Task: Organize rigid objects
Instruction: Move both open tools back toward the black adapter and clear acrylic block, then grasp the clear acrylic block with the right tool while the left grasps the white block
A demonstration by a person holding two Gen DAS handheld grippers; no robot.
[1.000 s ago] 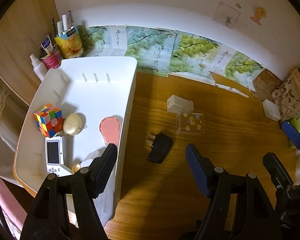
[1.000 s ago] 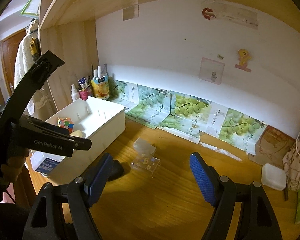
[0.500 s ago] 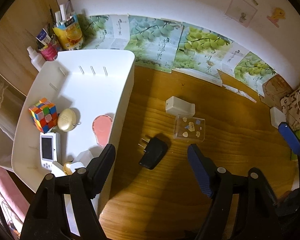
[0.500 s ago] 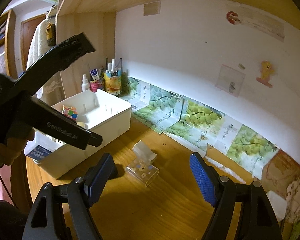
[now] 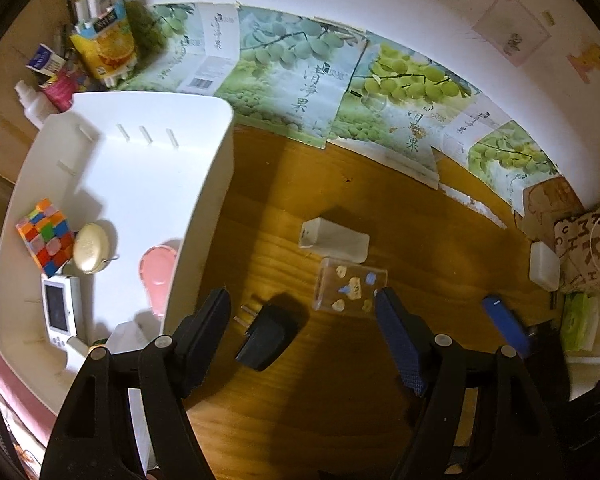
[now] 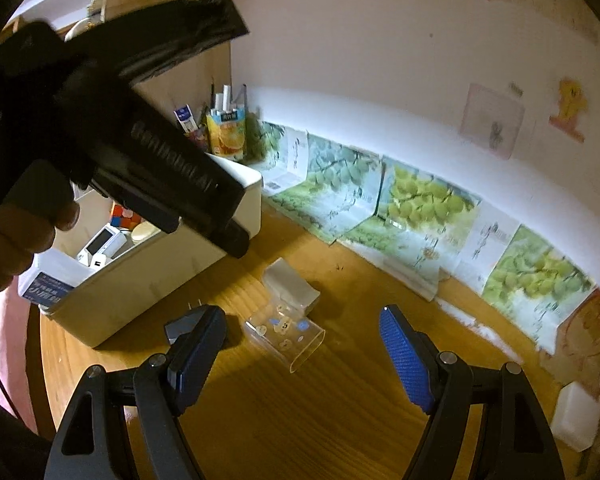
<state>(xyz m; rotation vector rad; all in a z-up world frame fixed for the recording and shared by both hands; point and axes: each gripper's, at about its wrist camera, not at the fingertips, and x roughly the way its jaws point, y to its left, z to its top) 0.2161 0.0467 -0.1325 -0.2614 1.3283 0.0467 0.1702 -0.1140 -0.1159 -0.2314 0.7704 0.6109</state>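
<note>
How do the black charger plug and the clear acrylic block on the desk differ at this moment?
The black charger plug is opaque and dark, with two metal prongs; the clear acrylic block is see-through with small stickers. The plug lies nearer the white bin; the block lies beside the small white box. Both rest on the wooden desk, ungripped.

— What do the left tongs (image 5: 302,312) look like?

— Black plastic arms with triangular cut-outs and round silver screws at the joints. One finger carries a blue pad with a fine grid texture; the other pad looks dark from this side.

— And the right tongs (image 6: 302,334)?

— Same build: black arms, silver screws, blue cross-hatched pads on both fingers.

— Any markings?

— Seen from the right wrist, the left unit's black body bears pale raised lettering, blurred. A hand (image 6: 10,236) wraps its grip.
</note>
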